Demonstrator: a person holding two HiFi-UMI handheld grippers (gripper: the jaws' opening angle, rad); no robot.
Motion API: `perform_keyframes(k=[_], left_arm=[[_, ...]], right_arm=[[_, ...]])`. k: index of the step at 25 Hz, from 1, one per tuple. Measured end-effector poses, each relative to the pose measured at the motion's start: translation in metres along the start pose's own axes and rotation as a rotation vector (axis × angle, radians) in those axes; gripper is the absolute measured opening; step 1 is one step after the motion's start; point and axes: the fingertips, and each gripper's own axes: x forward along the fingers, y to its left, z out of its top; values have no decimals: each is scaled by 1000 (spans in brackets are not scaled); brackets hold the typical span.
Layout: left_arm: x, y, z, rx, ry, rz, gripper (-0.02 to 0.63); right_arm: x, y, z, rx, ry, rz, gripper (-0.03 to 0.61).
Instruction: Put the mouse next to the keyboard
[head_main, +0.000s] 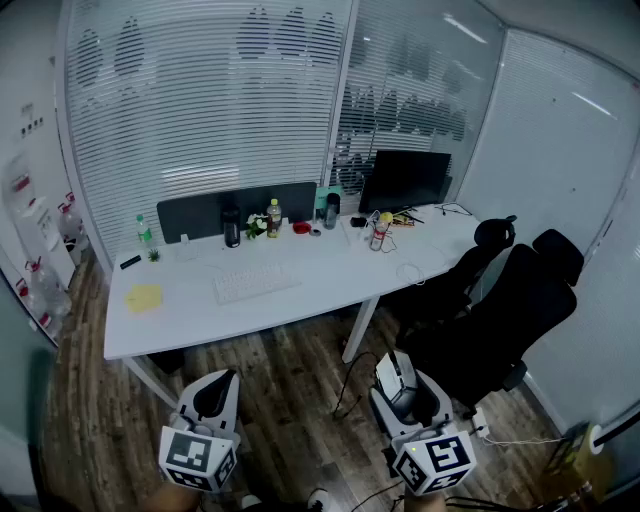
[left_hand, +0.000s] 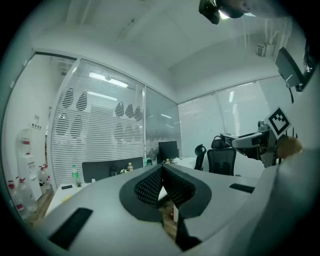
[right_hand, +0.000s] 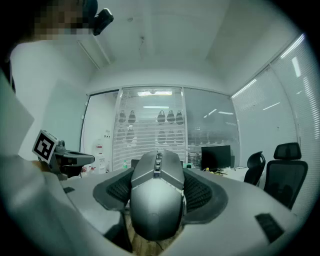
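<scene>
1. Right gripper (head_main: 404, 392) was clamped on a grey mouse (right_hand: 155, 200), its jaws pressing both sides. The mouse's nose and wheel pointed away from the person.
2. Left gripper (left_hand: 161, 170) was closed, pads meeting at the tips with nothing between them.
3. Both grippers were held low over the wood floor (head_main: 290, 390), in front of the white desk (head_main: 330, 285) and well apart from it, so the mouse was not on the desk.
4. White keyboard (head_main: 256, 283) lay on the desk's near-left part. A yellow item (head_main: 144, 297) lay further left.
5. Dark monitor (head_main: 405, 180) stood at the back right, with black chairs (head_main: 500, 310) to the right.
6. Each gripper's cube (head_main: 197, 458) showed black-and-white square marker patterns.
7. Bottle (head_main: 273, 218) had a yellow label, its print too small to read.
</scene>
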Motion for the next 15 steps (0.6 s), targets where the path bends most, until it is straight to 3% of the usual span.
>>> perform_keyframes(k=[15], left_arm=[[0,-18,-3,7,10,11,28]], right_arm=[[-8,-15,-2,38,-14,3,295]])
